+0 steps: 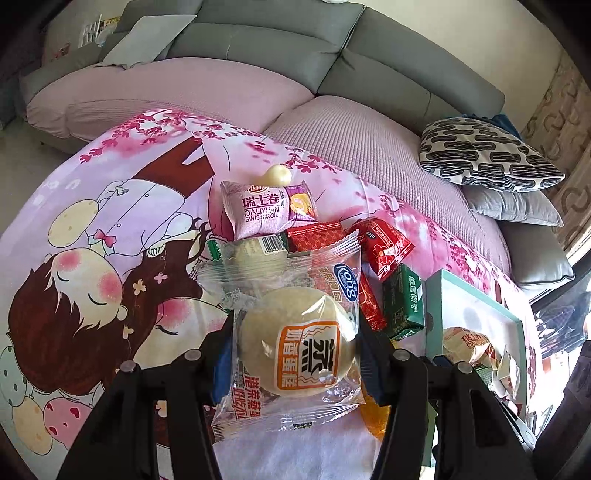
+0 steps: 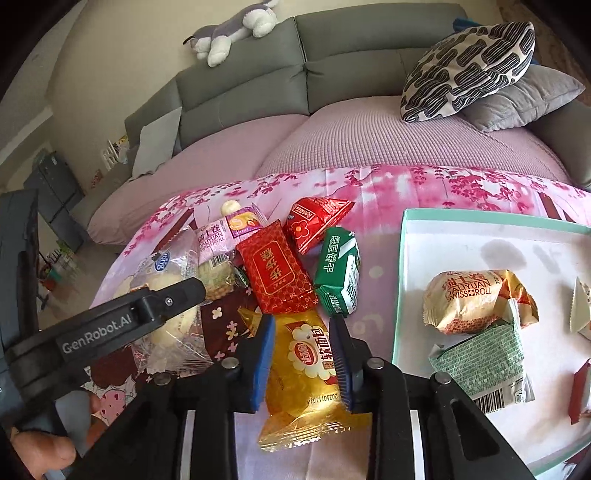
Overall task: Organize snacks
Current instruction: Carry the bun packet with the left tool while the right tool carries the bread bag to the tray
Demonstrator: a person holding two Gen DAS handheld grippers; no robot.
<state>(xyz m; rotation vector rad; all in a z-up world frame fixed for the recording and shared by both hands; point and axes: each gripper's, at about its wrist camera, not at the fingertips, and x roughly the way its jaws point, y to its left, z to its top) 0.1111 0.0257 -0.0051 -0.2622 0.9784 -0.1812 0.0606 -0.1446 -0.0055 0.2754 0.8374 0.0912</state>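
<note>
Where a pink cartoon-printed cloth [image 1: 110, 229] covers the worktop, a loose heap of wrapped snacks lies in front of a grey sofa [image 2: 351, 48] whose seat wears a mauve textured cover [image 2: 369, 144]. A black-and-white patterned cushion [image 2: 469, 66] leans on a grey cushion [image 2: 532, 99] at the sofa's right end, and a grey-and-white plush animal [image 2: 232, 29] sprawls along the backrest. To the right of the heap sits a shallow white tray with a mint-green rim [image 2: 399, 280], already holding a cream Swiss-roll packet [image 2: 476, 299], a pale green patterned packet [image 2: 484, 362] and parts of other packets at the edge.

Both tools point steeply down at the cloth. In the right wrist view a bare hand [image 2: 40, 450] grips the handle of the left tool at the lower left.

The left tongs [image 1: 295, 354] pinch a clear plastic packet with a round pale steamed cake [image 1: 295, 343] inside, held up above the cloth; its blue pads press the wrapper's 2 sides. Beyond it lie a purple Swiss-roll packet [image 1: 269, 210], a red patterned packet [image 1: 384, 247] and a dark green boxy packet [image 1: 402, 302].

The right tongs [image 2: 306, 354] are closed onto a golden-yellow foil bread packet [image 2: 306, 373], the blue pads touching its edges on either side, with the packet's lower end hanging free between the arms. Just past its tip are a flat red packet [image 2: 277, 273] and a green-and-white packet [image 2: 340, 273].
</note>
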